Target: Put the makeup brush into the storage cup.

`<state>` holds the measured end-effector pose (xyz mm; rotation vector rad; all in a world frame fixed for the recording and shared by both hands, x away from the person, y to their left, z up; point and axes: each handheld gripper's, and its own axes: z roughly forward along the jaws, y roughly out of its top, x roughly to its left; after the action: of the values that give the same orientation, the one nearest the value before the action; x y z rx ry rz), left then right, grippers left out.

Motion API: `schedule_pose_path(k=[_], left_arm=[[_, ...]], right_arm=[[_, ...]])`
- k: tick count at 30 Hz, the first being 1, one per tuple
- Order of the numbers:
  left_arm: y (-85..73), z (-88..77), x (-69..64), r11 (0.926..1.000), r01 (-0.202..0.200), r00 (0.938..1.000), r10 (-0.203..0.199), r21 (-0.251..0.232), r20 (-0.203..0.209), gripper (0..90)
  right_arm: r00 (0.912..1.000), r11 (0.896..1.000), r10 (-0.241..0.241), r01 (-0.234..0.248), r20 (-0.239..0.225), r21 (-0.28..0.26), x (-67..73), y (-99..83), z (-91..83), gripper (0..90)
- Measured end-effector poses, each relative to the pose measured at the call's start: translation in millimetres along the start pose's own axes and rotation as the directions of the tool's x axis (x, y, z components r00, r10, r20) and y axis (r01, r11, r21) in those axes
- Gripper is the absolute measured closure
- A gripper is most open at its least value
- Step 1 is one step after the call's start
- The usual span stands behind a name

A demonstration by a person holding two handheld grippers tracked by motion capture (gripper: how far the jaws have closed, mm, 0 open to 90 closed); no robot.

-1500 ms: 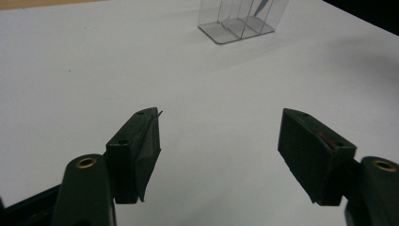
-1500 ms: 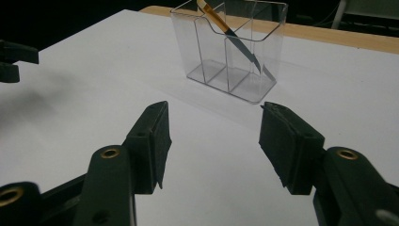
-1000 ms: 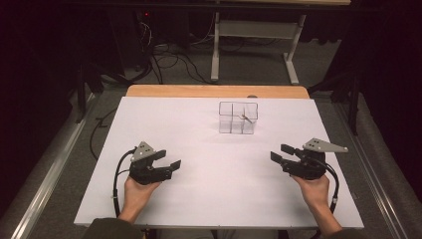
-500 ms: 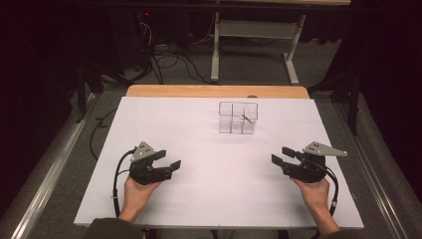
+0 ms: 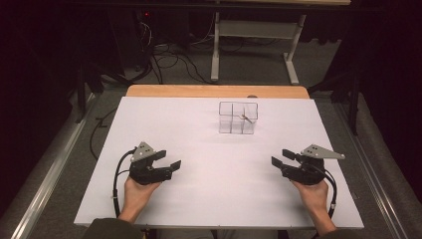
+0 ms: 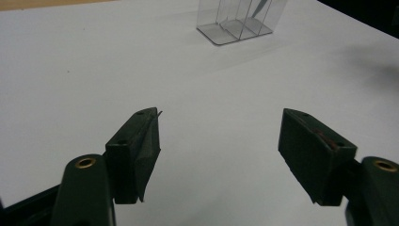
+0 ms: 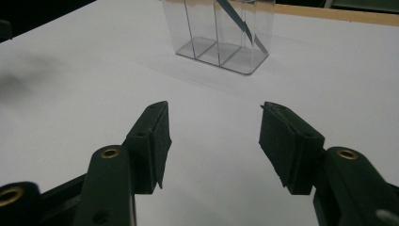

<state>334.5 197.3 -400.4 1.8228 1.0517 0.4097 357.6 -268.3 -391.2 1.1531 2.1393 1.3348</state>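
A clear plastic box (image 5: 238, 117) with several compartments stands upright toward the far middle of the white table (image 5: 209, 144). A thin dark stick leans inside one of its right-hand compartments (image 7: 241, 21). My left gripper (image 5: 168, 160) rests near the front left of the table, held in a hand, jaws open with nothing between them (image 6: 219, 141). At the front right my right gripper (image 5: 281, 158) is also held in a hand, open and empty (image 7: 214, 132). Both point toward the table's middle, well short of the box (image 6: 240, 21).
A wooden strip (image 5: 217, 91) runs along the table's far edge. Beyond it the floor holds cables (image 5: 164, 55) and a white metal stand (image 5: 251, 45). A metal rail (image 5: 47, 169) lies along the left of the table.
The right gripper has shifted slightly toward the near edge. The left gripper and the box have stayed put.
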Motion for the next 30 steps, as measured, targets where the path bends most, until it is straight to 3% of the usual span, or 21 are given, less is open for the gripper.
schedule_pose_path(k=[22, 30], left_arm=[[-1.0, -0.7, 1.7, 1.0000, 0.002, 1.0000, -0.001, 0.009, -0.007, 30.0], [-1.3, 0.6, 2.7, 0.9999, 0.004, 1.0000, -0.004, 0.014, -0.007, 30.0]], right_arm=[[0.9991, 0.999, -0.008, 0.007, 0.041, 0.033, -3.2, -13.0, 3.7, 44.1], [0.9990, 1.000, -0.003, 0.002, 0.044, 0.022, -3.4, -13.5, 3.0, 43.7]])
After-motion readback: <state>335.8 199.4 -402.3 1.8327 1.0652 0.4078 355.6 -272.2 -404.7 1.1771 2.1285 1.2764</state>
